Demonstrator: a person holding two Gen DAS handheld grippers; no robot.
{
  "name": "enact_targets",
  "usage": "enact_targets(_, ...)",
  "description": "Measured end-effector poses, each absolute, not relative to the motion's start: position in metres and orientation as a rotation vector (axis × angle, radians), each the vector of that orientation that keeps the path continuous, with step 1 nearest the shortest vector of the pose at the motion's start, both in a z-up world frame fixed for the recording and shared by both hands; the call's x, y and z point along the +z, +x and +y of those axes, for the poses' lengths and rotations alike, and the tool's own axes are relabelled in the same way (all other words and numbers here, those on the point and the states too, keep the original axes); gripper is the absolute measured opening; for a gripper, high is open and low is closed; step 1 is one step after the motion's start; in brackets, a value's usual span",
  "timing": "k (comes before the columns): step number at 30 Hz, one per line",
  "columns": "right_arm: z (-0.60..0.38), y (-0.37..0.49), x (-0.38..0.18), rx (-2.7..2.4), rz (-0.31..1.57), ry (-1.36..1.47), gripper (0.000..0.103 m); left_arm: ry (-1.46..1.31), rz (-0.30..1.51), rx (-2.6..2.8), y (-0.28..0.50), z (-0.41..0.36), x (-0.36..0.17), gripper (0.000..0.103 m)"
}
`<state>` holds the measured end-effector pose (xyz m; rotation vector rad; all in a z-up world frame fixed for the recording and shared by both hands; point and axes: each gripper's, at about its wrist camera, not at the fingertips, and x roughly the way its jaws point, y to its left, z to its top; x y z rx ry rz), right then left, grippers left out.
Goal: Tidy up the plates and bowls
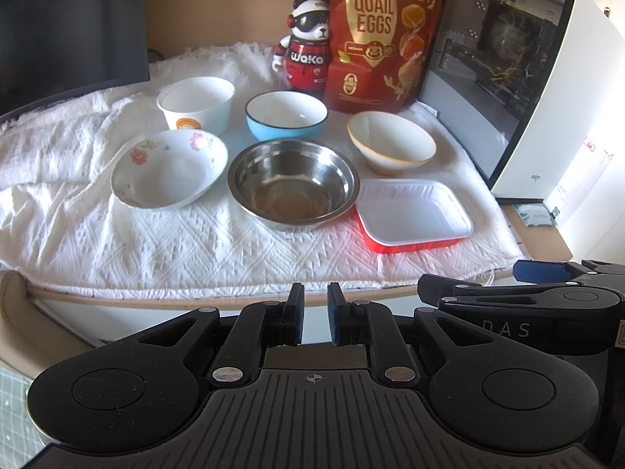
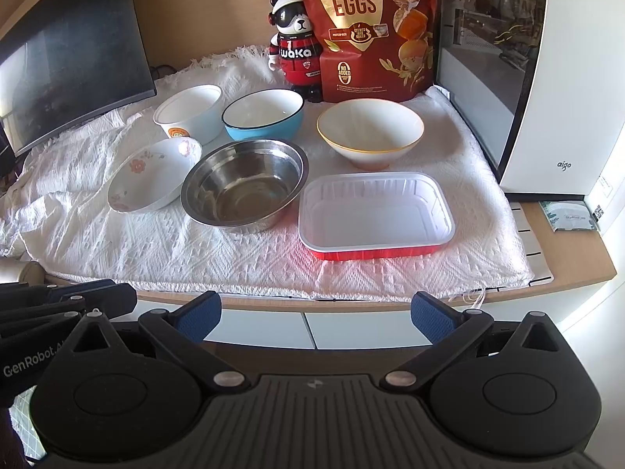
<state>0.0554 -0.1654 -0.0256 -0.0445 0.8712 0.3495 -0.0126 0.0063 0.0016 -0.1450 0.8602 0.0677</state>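
Several dishes sit on a white cloth (image 1: 175, 246): a white tub (image 1: 197, 103), a blue bowl (image 1: 286, 117), a yellow-rimmed white bowl (image 1: 390, 142), a flowered bowl (image 1: 170, 168), a steel bowl (image 1: 293, 183) and a red tray with a white inside (image 1: 412, 215). The same dishes show in the right wrist view: tub (image 2: 189, 111), blue bowl (image 2: 263, 115), white bowl (image 2: 369, 131), flowered bowl (image 2: 154, 174), steel bowl (image 2: 244, 187), tray (image 2: 375, 215). My left gripper (image 1: 315, 314) is nearly shut and empty, before the table edge. My right gripper (image 2: 315, 318) is open and empty, also before the edge.
A panda figure (image 1: 306, 45) and a red quail egg bag (image 1: 384, 35) stand at the back. A white computer case (image 1: 519, 90) stands on the right, a dark monitor (image 2: 74, 58) on the left. The right gripper's body (image 1: 547, 308) shows beside the left one.
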Motion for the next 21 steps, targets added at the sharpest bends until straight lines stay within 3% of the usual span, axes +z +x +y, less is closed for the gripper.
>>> enact_targets(21, -0.1605, 0.0561, -0.0268, 0.347, 0.876, -0.048, 0.103, -0.148, 0.86, 0.066, -0.014, 0.0072, 0.0, 0.016)
